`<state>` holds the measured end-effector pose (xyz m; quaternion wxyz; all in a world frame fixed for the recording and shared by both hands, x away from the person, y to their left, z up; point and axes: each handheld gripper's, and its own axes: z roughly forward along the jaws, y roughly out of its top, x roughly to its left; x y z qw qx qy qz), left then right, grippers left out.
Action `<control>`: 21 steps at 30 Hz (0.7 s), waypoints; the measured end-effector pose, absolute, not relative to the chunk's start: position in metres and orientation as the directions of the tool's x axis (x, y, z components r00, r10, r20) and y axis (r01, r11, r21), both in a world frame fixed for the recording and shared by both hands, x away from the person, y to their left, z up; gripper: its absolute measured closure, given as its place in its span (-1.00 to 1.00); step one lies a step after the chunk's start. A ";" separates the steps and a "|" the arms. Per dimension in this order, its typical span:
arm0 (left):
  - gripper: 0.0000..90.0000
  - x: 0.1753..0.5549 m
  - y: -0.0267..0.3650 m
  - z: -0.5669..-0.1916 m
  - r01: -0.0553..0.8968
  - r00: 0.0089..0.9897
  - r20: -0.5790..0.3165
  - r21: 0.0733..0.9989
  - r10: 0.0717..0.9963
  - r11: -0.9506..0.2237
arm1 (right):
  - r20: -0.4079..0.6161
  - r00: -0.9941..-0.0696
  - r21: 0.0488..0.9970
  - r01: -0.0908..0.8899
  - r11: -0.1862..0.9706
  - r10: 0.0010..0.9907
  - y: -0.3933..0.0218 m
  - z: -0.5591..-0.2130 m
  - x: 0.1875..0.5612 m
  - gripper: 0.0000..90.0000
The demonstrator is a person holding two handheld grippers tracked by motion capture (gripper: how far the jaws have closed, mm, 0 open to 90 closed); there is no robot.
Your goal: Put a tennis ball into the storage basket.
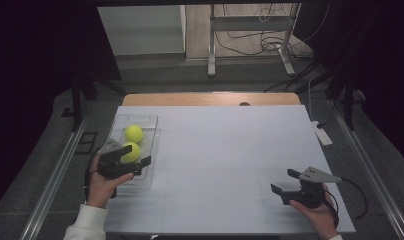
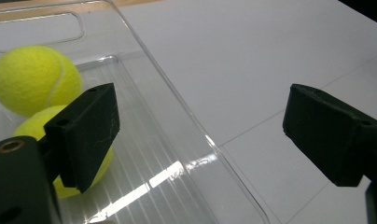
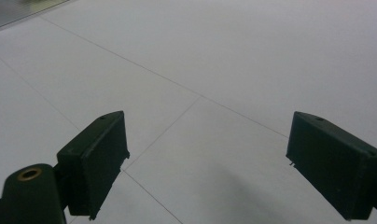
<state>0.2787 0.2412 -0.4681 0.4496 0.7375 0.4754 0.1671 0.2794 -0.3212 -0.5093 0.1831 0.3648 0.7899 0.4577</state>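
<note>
Tennis balls (image 1: 133, 142) — two, fuzzy yellow-green; both claws (image 1: 137, 156) (image 1: 284, 181) gape, empty.

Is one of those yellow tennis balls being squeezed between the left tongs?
No: in the left gripper view the left tongs stand wide apart, and both yellow tennis balls lie in the clear plastic tray, unclamped.

Two yellow-green tennis balls lie in a clear plastic tray (image 1: 153, 131) at the table's left side: the far tennis ball (image 1: 133, 133) near the tray's back end, the near tennis ball (image 1: 132, 152) just beside it, both resting on the ribbed floor
</note>
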 end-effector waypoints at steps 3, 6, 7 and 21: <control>-0.73 0.274 0.239 -0.469 0.543 0.501 -0.183 0.828 0.846 -0.142 | 0.045 -0.668 0.857 0.408 0.315 0.743 -0.321 -0.509 0.280 -0.72; -0.73 0.268 0.235 -0.473 0.537 0.513 -0.179 0.830 0.839 -0.151 | 0.044 -0.670 0.857 0.407 0.316 0.741 -0.321 -0.509 0.279 -0.73; -0.73 0.267 0.233 -0.474 0.535 0.516 -0.175 0.830 0.839 -0.156 | 0.045 -0.670 0.857 0.407 0.316 0.741 -0.321 -0.509 0.279 -0.73; -0.73 0.248 0.214 -0.487 0.509 0.573 -0.154 0.836 0.805 -0.203 | 0.041 -0.669 0.857 0.405 0.318 0.742 -0.322 -0.509 0.278 -0.73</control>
